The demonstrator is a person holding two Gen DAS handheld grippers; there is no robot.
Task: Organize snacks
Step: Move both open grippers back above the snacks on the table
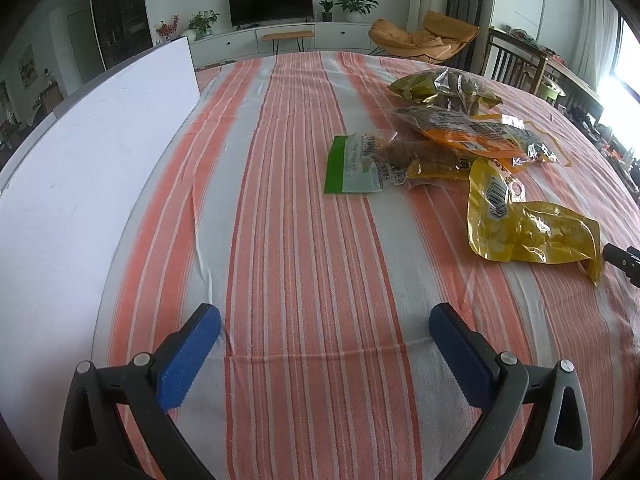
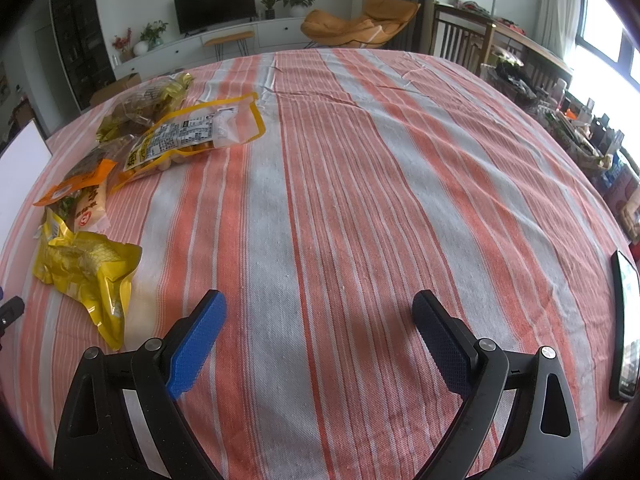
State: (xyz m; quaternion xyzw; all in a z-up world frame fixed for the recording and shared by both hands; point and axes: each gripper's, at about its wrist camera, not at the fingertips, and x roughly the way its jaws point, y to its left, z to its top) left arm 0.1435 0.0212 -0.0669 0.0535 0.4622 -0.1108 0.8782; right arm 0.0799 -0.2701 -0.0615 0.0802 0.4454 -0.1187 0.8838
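A flat white board point(image 1: 92, 152) stood along the left edge of the bench point(image 1: 288, 240), which wore a woven orange-and-grey striped cloth. The left hand-held gripper point(image 1: 325, 330) hung with its blue ribbed pads spread wide on nothing, bare cloth ahead. Right of centre lay crinkly snack bags: green-labelled pouch point(image 1: 360, 164), orange packet point(image 1: 472, 130), glossy yellow bag point(image 1: 528, 228). The right hand-held gripper point(image 2: 319, 314) gaped too, empty, beside a dark phone point(image 2: 626, 324).

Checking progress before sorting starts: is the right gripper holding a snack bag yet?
No: the right gripper has its jaws wide open over bare striped tablecloth.
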